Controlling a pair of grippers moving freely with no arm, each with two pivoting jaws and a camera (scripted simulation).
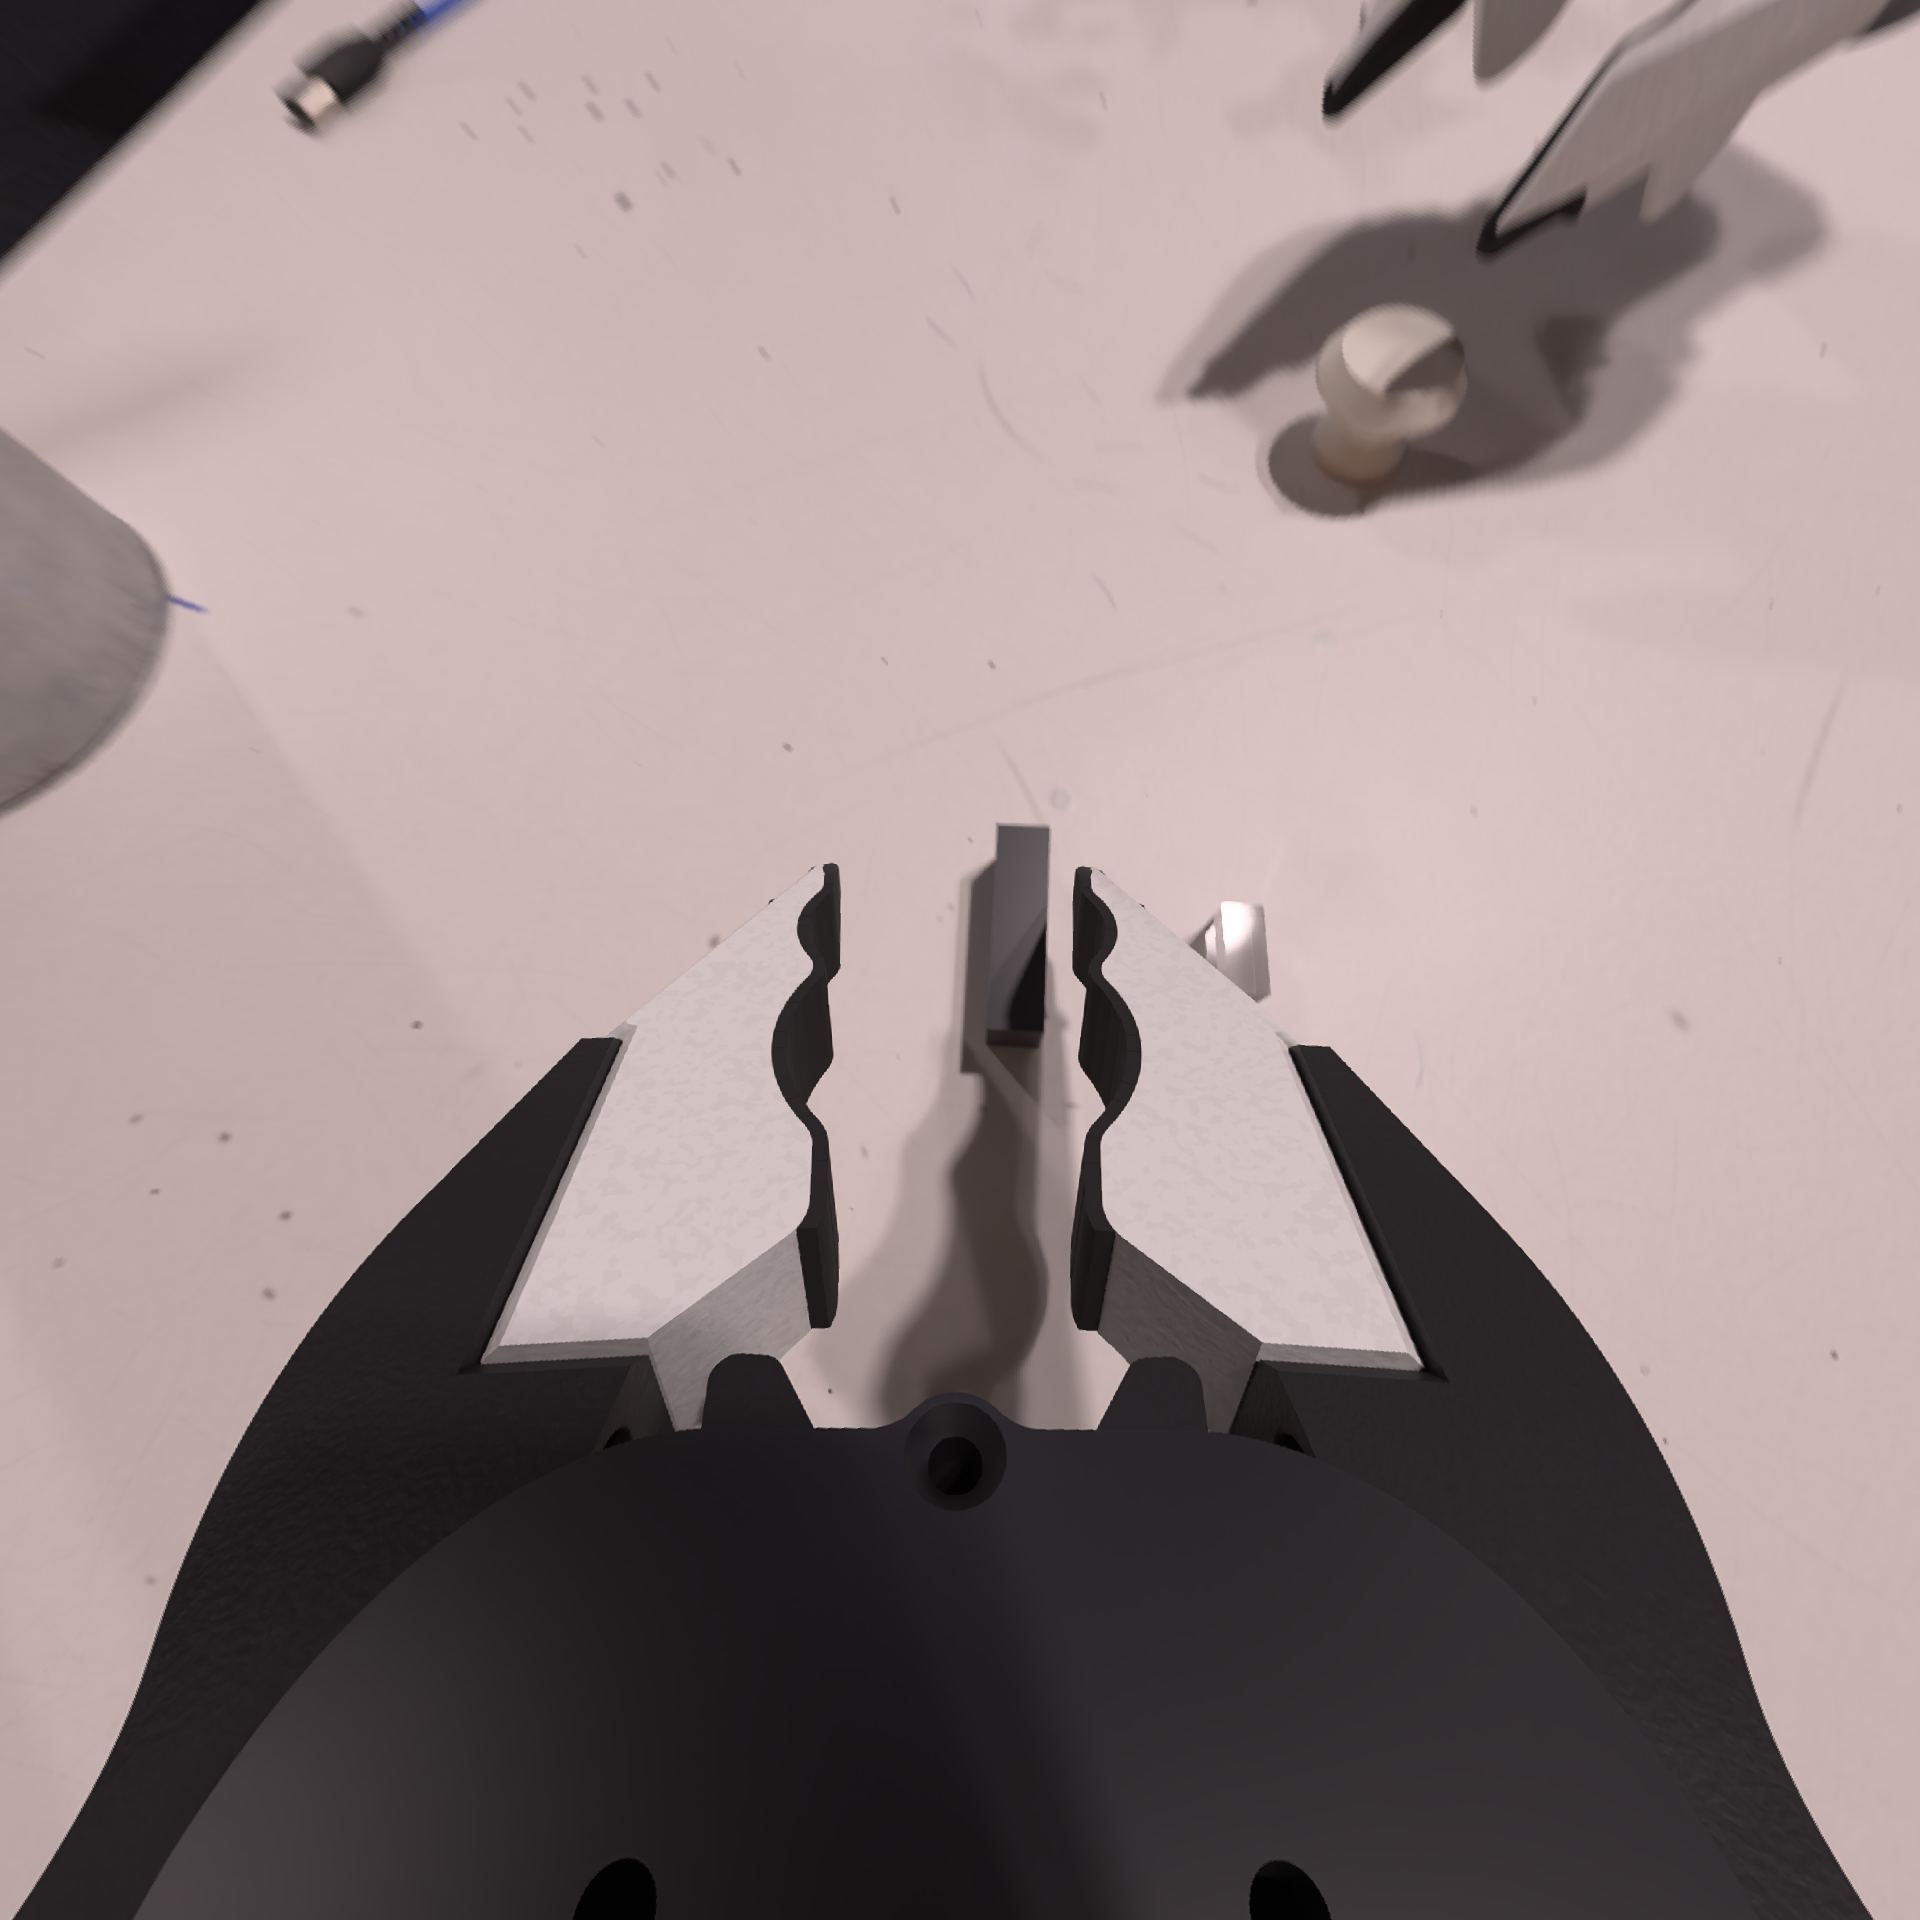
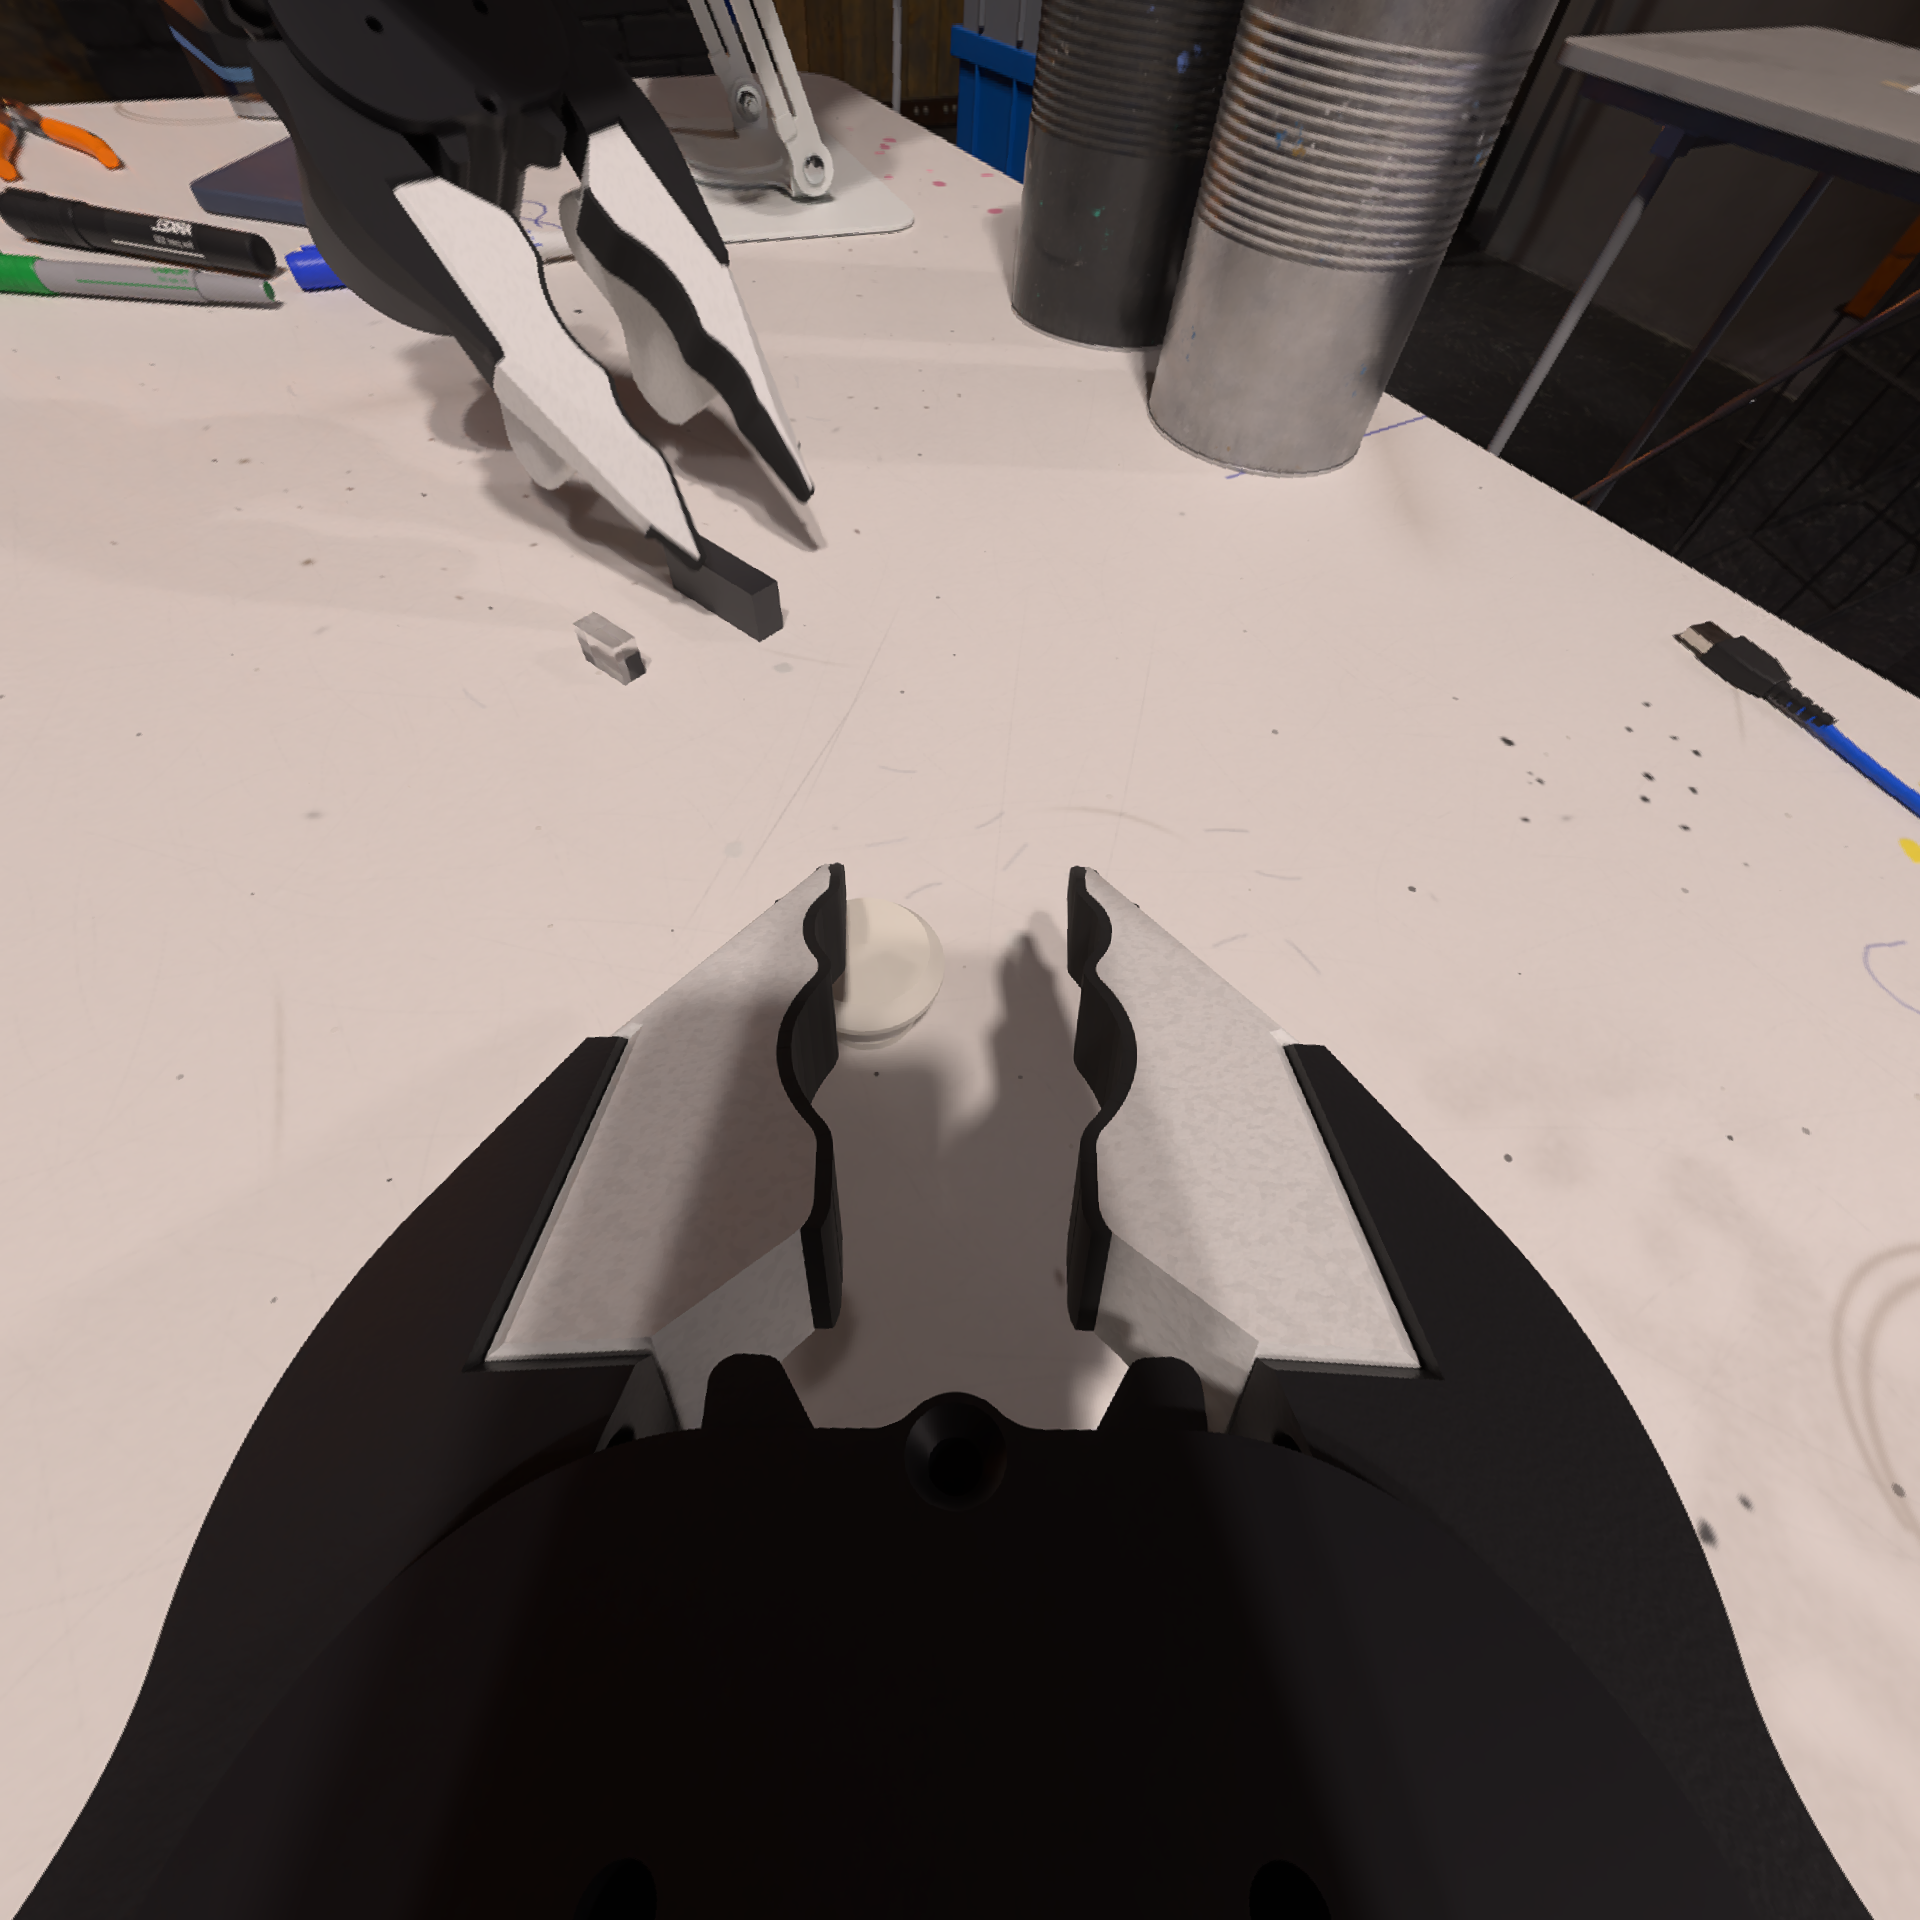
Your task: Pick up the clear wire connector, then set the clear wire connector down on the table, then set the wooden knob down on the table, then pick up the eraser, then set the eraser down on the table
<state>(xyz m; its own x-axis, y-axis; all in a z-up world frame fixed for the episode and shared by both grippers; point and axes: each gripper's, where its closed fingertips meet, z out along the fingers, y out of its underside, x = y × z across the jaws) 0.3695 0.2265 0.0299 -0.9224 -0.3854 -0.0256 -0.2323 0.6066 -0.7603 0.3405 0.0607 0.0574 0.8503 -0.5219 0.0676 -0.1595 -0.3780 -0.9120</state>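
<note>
Likely workshop — pliers (image 2: pixel 57 140), markers (image 2: pixel 135 234), metal cans (image 2: pixel 1299 260)

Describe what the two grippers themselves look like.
The left gripper and the right gripper look identical: a broad, rounded matte black body with a small round hole at its centre, and two tapering fingers faced in speckled white. Each finger's inner edge carries a wavy black pad. No cables or markings show.

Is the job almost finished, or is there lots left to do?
Over halfway. The clear wire connector and the wooden knob already sit loose on the table. Now the left gripper is open around the dark eraser, which lies flat. Left: grab it, lift it, put it back down. The right gripper is open and empty.
</note>
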